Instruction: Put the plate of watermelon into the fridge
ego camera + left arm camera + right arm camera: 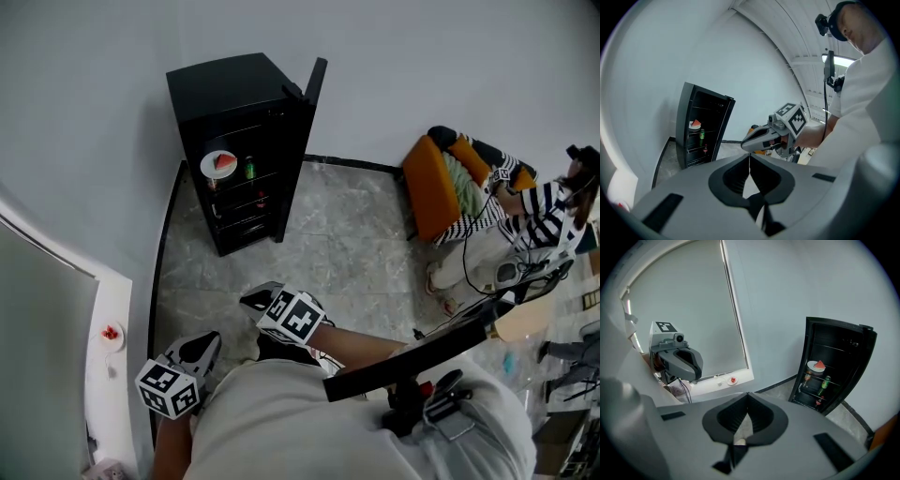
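A white plate with a watermelon slice [218,164] rests on the top shelf inside the black fridge [234,84], whose door [313,89] stands open. The plate also shows in the left gripper view [695,124] and the right gripper view [816,366]. Both grippers hang low near the person's body, well short of the fridge across the floor. My left gripper [210,341] [750,157] is shut with nothing in it. My right gripper [249,300] [747,395] is shut and empty too, a little ahead of the left one.
Bottles and cans [249,169] stand on the fridge shelves beside and below the plate. A small dish with something red [112,333] lies on the white sill at the left. A person sits on an orange chair [429,187] at the right. Marble floor [347,244] lies between.
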Demonstrator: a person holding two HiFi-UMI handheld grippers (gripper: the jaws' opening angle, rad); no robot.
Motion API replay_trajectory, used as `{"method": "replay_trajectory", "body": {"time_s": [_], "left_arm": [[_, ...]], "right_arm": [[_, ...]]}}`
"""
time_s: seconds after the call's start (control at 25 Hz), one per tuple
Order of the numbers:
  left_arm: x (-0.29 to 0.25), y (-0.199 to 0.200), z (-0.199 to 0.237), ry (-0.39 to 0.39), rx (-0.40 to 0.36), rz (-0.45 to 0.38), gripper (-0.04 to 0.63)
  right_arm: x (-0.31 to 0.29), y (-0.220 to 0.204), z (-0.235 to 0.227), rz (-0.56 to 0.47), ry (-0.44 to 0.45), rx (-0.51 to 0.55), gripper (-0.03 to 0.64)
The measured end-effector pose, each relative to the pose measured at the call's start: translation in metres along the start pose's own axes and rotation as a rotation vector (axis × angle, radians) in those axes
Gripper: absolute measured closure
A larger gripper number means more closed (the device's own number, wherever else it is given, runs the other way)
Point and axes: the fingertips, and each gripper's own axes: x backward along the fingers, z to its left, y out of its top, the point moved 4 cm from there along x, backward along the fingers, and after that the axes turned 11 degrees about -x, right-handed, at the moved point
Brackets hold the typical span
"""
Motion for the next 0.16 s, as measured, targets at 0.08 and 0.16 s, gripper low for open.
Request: {"method": "replay_trajectory", "body": {"time_s": [0.08,0.16], "left_arm": [[-0.025,0.019,0.011,0.011,0.021,0.014,0.583],[-0.049,0.036,0.019,0.019,0.041,0.029,0.583]], "right_arm": [[0.004,0.012,-0.03,0.012,0.024,-0.005,0.603],[0.008,0.022,-0.057,0.025,0.048,-0.01,0.603]]}}
